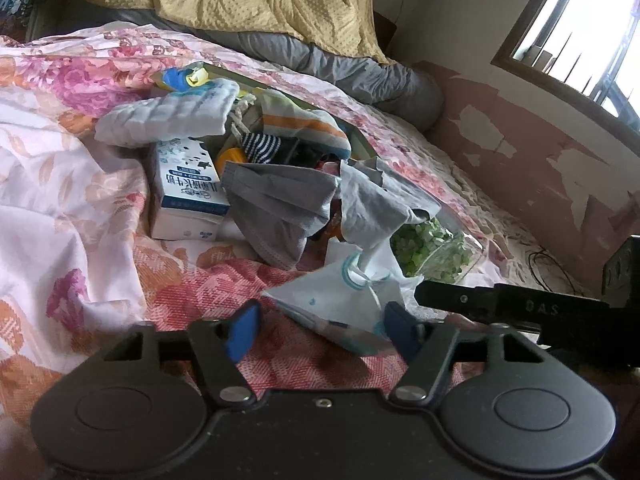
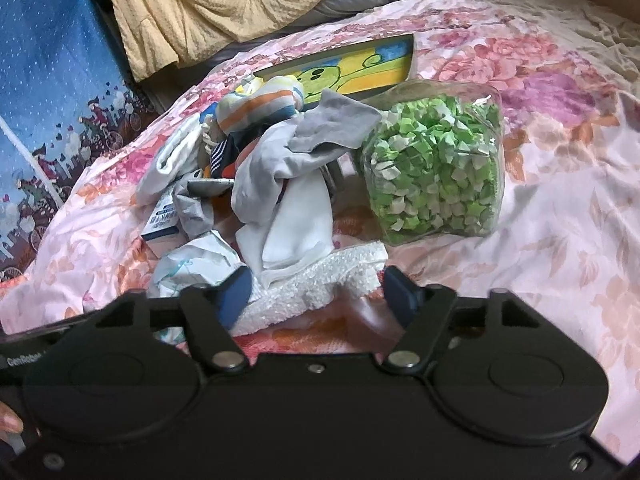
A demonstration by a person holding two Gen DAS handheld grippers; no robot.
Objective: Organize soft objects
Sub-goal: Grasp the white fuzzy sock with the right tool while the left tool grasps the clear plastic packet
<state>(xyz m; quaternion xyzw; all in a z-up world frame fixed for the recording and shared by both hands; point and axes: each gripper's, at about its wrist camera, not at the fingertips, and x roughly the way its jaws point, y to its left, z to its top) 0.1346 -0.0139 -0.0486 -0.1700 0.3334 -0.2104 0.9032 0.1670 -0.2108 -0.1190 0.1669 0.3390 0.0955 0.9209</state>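
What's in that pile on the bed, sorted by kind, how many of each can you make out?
Cloth pieces, at least 5: white sock, striped sock, navy striped piece, grey cloth, white cloth
Cartons: 1, milk carton
Clear jars: 1, jar of green paper stars
Tissue packs: 1
Foam pieces: 1
Picture frames: 1
Total: at least 10; more lies hidden.

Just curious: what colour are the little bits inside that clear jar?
Green and white, in the clear jar; clearest in the right wrist view.
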